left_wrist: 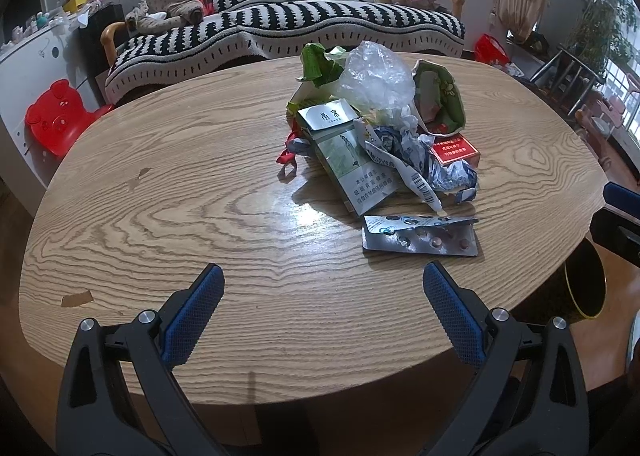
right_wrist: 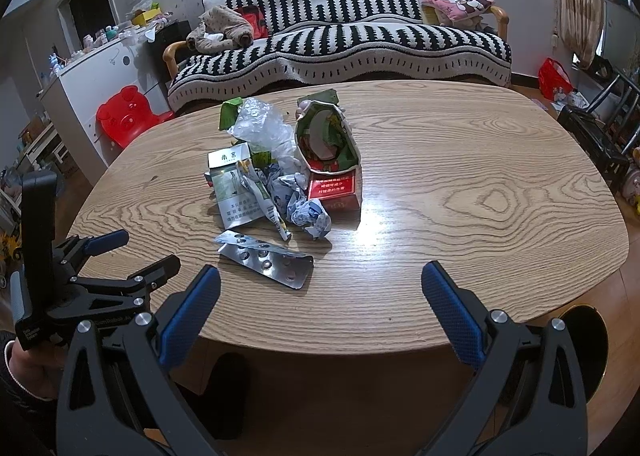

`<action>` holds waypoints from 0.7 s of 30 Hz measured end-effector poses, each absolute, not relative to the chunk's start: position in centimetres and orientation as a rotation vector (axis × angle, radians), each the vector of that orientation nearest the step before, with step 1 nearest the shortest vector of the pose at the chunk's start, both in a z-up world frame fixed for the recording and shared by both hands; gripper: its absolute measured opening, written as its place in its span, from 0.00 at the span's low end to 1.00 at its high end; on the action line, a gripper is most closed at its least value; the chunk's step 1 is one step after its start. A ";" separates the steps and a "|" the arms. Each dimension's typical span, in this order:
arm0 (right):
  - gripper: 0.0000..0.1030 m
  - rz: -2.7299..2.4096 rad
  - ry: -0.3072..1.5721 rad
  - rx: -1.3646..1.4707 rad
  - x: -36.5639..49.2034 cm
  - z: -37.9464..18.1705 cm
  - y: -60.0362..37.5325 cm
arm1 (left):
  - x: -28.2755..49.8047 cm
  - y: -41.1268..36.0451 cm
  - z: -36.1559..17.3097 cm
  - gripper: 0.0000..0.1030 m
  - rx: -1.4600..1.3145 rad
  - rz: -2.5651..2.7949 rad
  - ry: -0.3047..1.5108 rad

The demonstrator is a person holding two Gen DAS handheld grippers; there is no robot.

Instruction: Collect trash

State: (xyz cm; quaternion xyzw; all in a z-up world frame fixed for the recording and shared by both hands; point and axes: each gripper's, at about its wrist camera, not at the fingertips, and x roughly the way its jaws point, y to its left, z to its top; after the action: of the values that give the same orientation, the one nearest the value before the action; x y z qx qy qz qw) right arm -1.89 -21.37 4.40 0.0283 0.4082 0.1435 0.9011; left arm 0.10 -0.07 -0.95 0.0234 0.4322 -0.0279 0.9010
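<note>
A pile of trash lies mid-table: a silver pill blister pack [left_wrist: 420, 236] [right_wrist: 268, 258] nearest me, a green-white cigarette box [left_wrist: 344, 151] [right_wrist: 236, 187], crumpled blue-white paper [left_wrist: 432, 163] [right_wrist: 304, 203], a red cigarette box [left_wrist: 454, 149] [right_wrist: 334, 189], a clear plastic bag [left_wrist: 376, 75] [right_wrist: 260, 123] and a green snack wrapper [left_wrist: 440, 95] [right_wrist: 326, 131]. My left gripper [left_wrist: 322, 276] [right_wrist: 136, 252] is open and empty over the near table edge, short of the blister pack. My right gripper [right_wrist: 320, 276] is open and empty, to the right of the pile; its tip [left_wrist: 622, 195] shows in the left wrist view.
The wooden oval table [left_wrist: 200, 195] [right_wrist: 480, 195] stands before a black-and-white striped sofa [left_wrist: 300, 15] [right_wrist: 360, 35]. A dark bin with a yellow rim [left_wrist: 584, 284] [right_wrist: 584, 340] stands on the floor by the table's near right edge. A red bear stool [left_wrist: 52, 115] [right_wrist: 124, 111] is at left.
</note>
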 end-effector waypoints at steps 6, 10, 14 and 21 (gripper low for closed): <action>0.95 0.297 0.845 0.058 -1.9 4.4 -21.3 | 0.1 0.1 -0.8 0.94 0.027 -0.068 0.895; 0.95 0.293 0.833 0.043 -1.6 4.6 -21.2 | 0.6 0.7 -1.0 0.94 -0.012 -0.082 0.921; 0.95 0.283 0.826 0.049 -0.2 4.9 -21.4 | 2.6 1.5 -1.8 0.94 -0.056 -0.085 0.985; 0.95 0.237 0.769 -0.013 4.9 5.0 -20.0 | 6.5 0.9 -2.8 0.93 -0.057 -0.147 0.982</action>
State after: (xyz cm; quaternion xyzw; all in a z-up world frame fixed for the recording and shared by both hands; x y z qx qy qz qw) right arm 4.89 -19.99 5.03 -0.0061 0.3742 0.1152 0.9202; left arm 6.50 0.93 -2.77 -0.0271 0.4710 -0.0706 0.8789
